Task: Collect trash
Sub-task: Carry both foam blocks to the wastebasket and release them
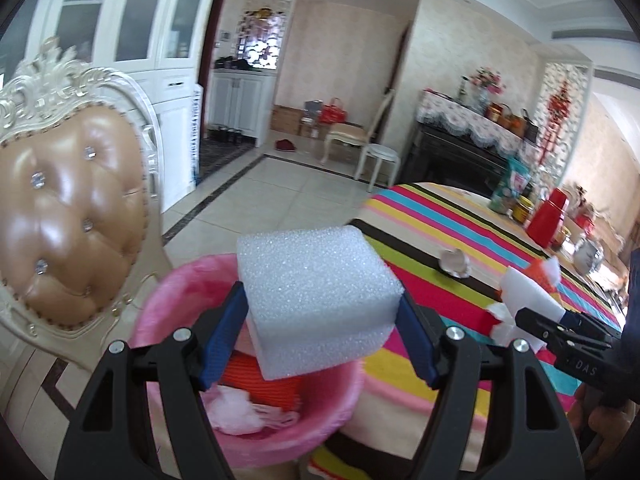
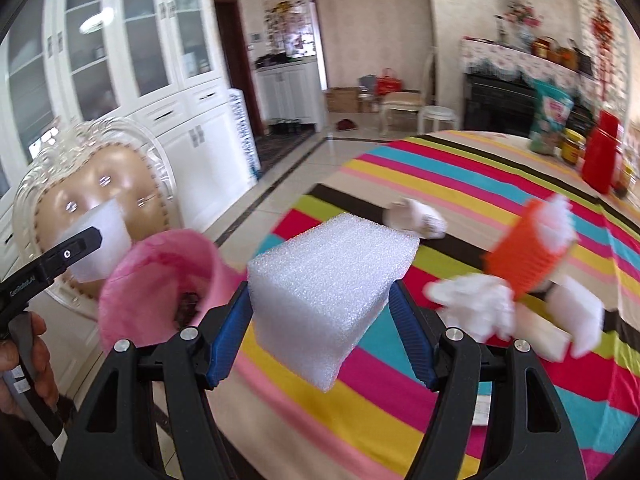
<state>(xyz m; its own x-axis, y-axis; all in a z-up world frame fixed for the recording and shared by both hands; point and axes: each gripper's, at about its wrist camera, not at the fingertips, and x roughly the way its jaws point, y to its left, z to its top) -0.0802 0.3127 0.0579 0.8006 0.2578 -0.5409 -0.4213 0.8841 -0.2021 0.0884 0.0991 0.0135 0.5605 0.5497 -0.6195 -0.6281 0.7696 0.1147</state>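
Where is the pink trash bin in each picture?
Left wrist view: the pink bin is at the bottom centre-left, right behind the left gripper and its foam block.
Right wrist view: the pink bin is at the left of centre, beside the striped table.
Shared landmark: the ornate tan chair stands just left of the bin in both.
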